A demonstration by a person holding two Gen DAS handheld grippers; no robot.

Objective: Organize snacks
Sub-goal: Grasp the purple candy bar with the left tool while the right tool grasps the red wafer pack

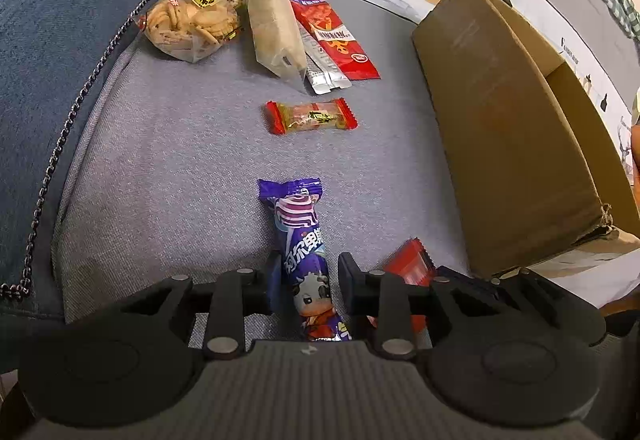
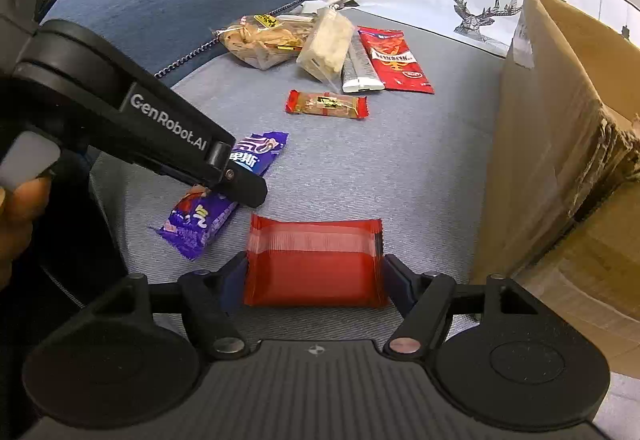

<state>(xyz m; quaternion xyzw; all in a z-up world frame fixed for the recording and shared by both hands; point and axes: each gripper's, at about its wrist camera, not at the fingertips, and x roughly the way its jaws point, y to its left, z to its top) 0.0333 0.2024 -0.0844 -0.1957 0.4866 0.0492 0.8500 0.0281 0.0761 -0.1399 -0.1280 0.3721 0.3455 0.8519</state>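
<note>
Early stage, by look. Left tool [image 1: 306, 282] jaws partly apart around purple candy [image 1: 301, 236], gap showing, no grip. Right tool [image 2: 315, 280] wide, straddling red packet [image 2: 314, 264], contact unclear. Snack pile [image 2: 320, 48] at 12 o'clock, box [image 2: 560, 144] at 3; nothing seen boxed.

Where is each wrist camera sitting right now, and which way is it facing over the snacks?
Left wrist: on the left gripper, angled down at the grey cushion; its own fingers straddle the purple candy packet.
Right wrist: on the right gripper, angled down; its fingers flank the red packet; the left gripper and a hand show at left.
Shared: both packets, the snack pile, the cardboard box.
</note>
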